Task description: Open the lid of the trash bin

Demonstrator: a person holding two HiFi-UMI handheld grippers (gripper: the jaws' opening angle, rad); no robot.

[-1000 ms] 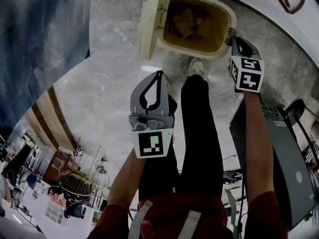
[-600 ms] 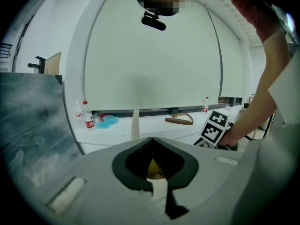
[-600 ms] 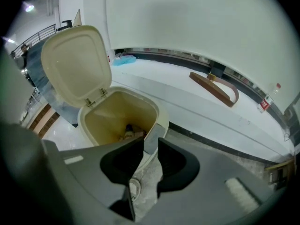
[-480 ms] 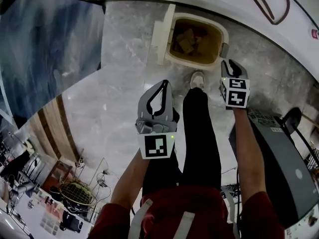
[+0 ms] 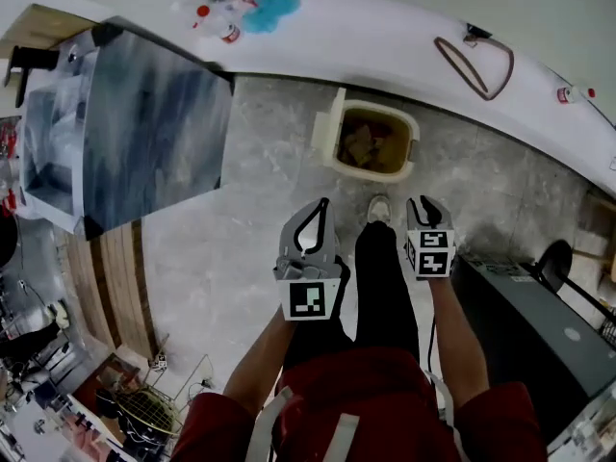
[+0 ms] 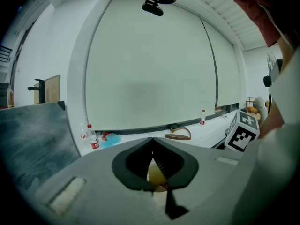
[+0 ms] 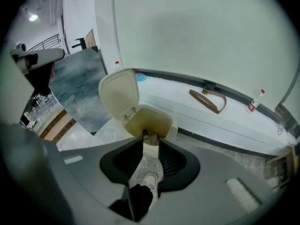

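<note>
Bin [image 5: 411, 152]: cream plastic, a rounded rectangle, standing on the floor [image 5: 260, 191] of grey veined stone, tight against the foot of a white ledge [image 5: 385, 46]. It sits ahead of the person's pale shoe [image 7: 150, 181] and well apart from both claws.

Lid [image 7: 119, 92]: same cream plastic, smooth, with rounded corners. It is swung up and stands nearly upright on its hinge at the bin's left side. The mouth is fully exposed.

Inside the bin: brownish crumpled scraps [image 5: 364, 142]. I cannot tell what they are made of.

Right gripper [image 7: 151, 139]: grey, with ribbed inner pads. It is held above and short of the bin, pointing steeply down at it. Its jaws have just been opening and stand apart with a narrow straight gap. Nothing is between them. Only bin, floor and shoe show through.

Left gripper [image 6: 153, 138]: same grey build, pointing nearly level toward the wall. Its tips meet and it grips nothing.

On the ledge: a brown strap [image 6: 176, 137] lying in a loop, and a small clear bottle [image 6: 202, 118] with a red cap.

Left of the bin: a large flat panel [image 5: 154, 114] with a mottled blue-grey surface.
</note>
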